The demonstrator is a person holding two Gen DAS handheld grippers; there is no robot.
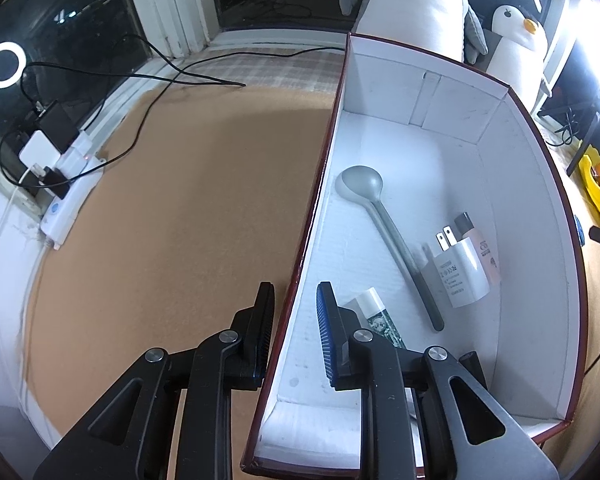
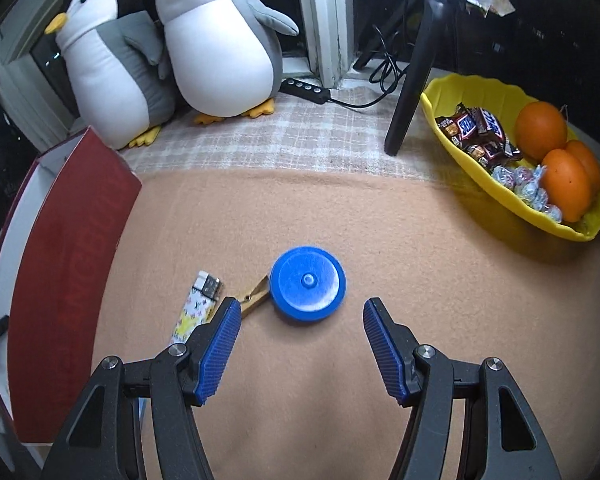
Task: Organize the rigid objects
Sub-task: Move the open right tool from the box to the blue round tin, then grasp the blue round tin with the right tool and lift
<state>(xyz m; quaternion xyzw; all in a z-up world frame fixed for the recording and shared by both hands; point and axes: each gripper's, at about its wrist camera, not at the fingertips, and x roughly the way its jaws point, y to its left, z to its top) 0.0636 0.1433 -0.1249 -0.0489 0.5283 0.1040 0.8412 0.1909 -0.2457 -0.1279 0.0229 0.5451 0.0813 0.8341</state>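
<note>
Tan tabletop cloth by a dark window; my left tool (image 1: 296, 300) straddles the box (image 1: 540, 184) wall, jaws apart, empty; right tool (image 2: 298, 320) gapes before the blue cap (image 2: 307, 289); next I judge: advance, close on cap, carry it boxward.

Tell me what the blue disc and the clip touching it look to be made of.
Blue disc: probably moulded plastic, matte, with an even colour and a centre nub. Clip: looks like bare wood, tan and unpainted; much of it is hidden behind the right gripper.
</note>
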